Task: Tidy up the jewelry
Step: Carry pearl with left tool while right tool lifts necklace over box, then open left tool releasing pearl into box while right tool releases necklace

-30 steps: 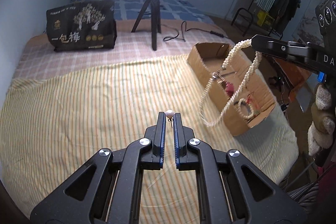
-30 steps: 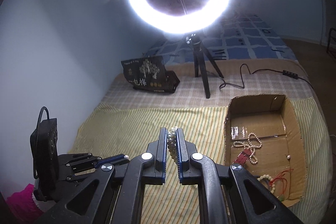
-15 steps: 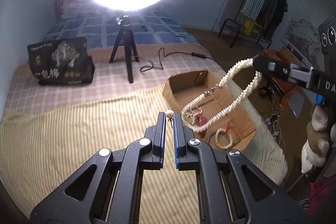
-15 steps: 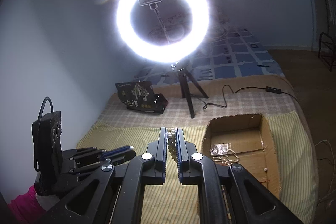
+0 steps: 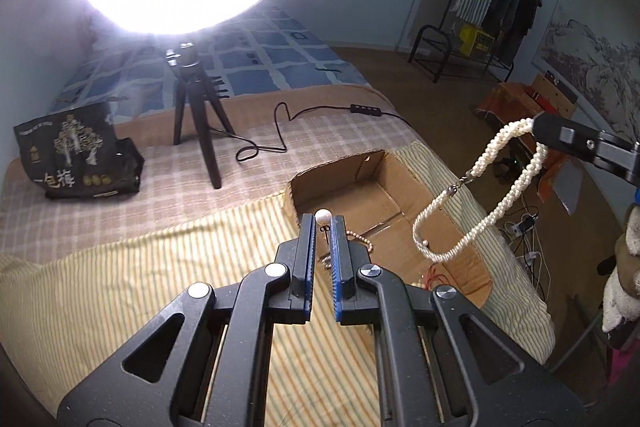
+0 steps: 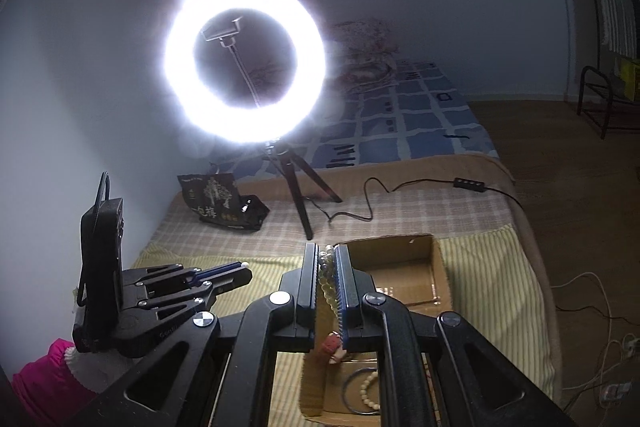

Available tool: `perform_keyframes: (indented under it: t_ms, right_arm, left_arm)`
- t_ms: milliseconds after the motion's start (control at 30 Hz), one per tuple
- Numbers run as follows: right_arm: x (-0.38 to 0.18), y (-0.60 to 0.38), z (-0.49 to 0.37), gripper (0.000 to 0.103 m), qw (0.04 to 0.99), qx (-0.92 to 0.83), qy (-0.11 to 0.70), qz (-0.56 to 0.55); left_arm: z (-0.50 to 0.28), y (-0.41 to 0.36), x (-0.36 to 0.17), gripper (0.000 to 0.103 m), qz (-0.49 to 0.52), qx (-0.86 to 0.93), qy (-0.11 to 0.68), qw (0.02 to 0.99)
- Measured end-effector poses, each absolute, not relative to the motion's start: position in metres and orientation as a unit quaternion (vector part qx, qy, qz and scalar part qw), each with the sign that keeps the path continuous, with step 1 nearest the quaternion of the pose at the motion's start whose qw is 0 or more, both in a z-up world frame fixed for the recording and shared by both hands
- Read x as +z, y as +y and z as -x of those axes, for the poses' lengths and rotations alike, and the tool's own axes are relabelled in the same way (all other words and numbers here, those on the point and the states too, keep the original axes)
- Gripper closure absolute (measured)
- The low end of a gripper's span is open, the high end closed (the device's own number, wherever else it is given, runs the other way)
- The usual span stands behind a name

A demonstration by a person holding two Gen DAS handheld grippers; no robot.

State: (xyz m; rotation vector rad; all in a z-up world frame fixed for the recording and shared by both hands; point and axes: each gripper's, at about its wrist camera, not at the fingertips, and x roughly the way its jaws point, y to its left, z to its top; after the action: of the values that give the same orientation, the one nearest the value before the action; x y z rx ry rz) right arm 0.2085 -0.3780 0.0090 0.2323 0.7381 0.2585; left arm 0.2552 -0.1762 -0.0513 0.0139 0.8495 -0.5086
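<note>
My left gripper (image 5: 323,221) is shut on a pearl earring (image 5: 322,215), whose white bead sticks up at the fingertips. It hovers at the near left corner of an open cardboard box (image 5: 384,195) on the striped cloth. To the right, my right gripper (image 5: 538,126) is shut on a looped pearl necklace (image 5: 480,203) that dangles over the box. In the right wrist view the necklace (image 6: 326,273) is pinched between the right gripper (image 6: 327,251) jaws above the box (image 6: 438,267), with the left gripper (image 6: 242,267) at the left. A bead bracelet (image 6: 368,391) lies in the box.
A lit ring light on a black tripod (image 5: 196,131) stands behind the box, its cable (image 5: 280,143) trailing across the bed. A black printed bag (image 5: 76,155) sits at the back left. The yellow striped cloth (image 5: 120,287) covers the bed, whose edge drops off at the right.
Both grippers have moved across the cloth and risen, each keeping its piece. The box now lies right ahead of and below them, and the hanging necklace has swung over it.
</note>
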Motion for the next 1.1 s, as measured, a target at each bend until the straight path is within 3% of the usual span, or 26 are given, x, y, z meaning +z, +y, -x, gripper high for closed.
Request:
perform_keyframes:
  t_ms: [800,900,1000,1100]
  right_arm:
    - [-0.055,-0.433,-0.224,0.097,0.898,0.094,0.413,-0.123]
    - [-0.059,-0.433,-0.224,0.091,0.897,0.093,0.414,-0.124]
    - [-0.060,-0.433,-0.223,0.073,0.898,0.091,0.413,-0.122]
    - [-0.061,-0.432,-0.221,0.071,0.899,0.083,0.415,-0.110]
  left_arm:
    - [-0.298,-0.237,-0.095,0.098,-0.032,-0.233,0.430,0.871]
    - [-0.298,-0.238,-0.095,0.098,-0.034,-0.231,0.429,0.873]
    - [-0.299,-0.238,-0.094,0.098,-0.035,-0.228,0.428,0.874]
    - [-0.299,-0.238,-0.093,0.094,-0.034,-0.225,0.428,0.875]
